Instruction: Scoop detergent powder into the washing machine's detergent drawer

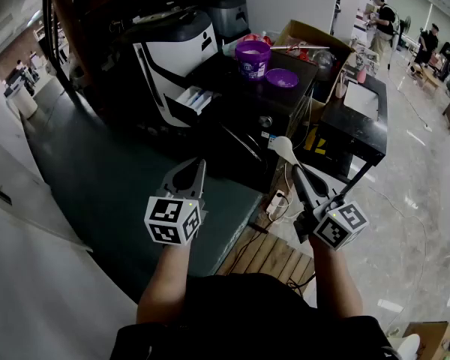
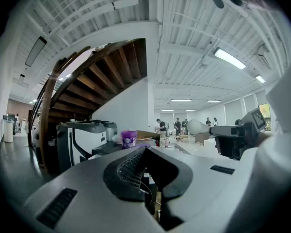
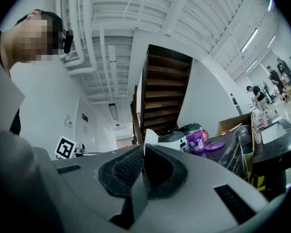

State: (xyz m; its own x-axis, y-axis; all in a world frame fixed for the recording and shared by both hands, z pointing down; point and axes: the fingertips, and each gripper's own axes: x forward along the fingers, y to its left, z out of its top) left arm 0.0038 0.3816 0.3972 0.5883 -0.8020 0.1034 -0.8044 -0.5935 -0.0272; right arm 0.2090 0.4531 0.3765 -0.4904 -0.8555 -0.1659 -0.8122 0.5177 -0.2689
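Observation:
A white and black washing machine [image 1: 172,51] stands at the back left, its detergent drawer [image 1: 193,98] pulled out. To its right on a black top sit an open purple detergent tub [image 1: 253,57] and its purple lid [image 1: 282,78]. My right gripper [image 1: 298,175] is shut on the handle of a white scoop [image 1: 283,147], held in mid-air well short of the tub. The scoop's bowl [image 3: 150,137] shows just past the jaws in the right gripper view [image 3: 144,149]. My left gripper [image 1: 199,167] is shut and empty, level with the right one. Its own view [image 2: 145,149] shows the tub [image 2: 129,139] far ahead.
A cardboard box [image 1: 315,40] of clutter stands behind the lid. A black stand [image 1: 356,118] is to the right. A power strip [image 1: 276,199] and cables lie on a wooden pallet [image 1: 262,253] below. A dark green platform [image 1: 112,186] runs along the left. People stand far back right.

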